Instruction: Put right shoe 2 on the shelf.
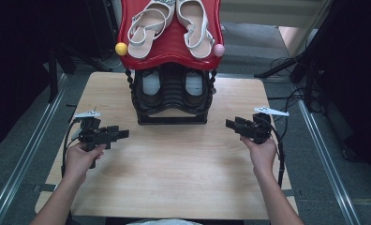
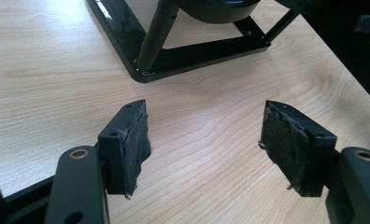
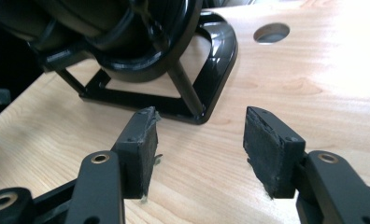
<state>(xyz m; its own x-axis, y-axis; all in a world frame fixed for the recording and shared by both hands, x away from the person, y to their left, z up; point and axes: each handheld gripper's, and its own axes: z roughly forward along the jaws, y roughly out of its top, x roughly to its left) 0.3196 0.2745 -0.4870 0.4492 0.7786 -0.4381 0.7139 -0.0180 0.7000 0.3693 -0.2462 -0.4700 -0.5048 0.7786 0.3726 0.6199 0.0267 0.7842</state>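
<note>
Here, shoe rack (image 1: 173, 96) top cropped, dark shoes (image 1: 151, 86) shadowed

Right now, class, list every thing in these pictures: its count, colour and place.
Shoe rack: one, black frame, at the far middle of the table.
Top shelf: one, red, on the rack.
Sandals: two, white, side by side on the red shelf.
Dark shoes: two, on the lower tier.
Knobs: two, one yellow, one pink, at the shelf's front corners.
Table: one, light wood.
Left gripper: one, black, open, left of the rack.
Right gripper: one, black, open, right of the rack.
</note>
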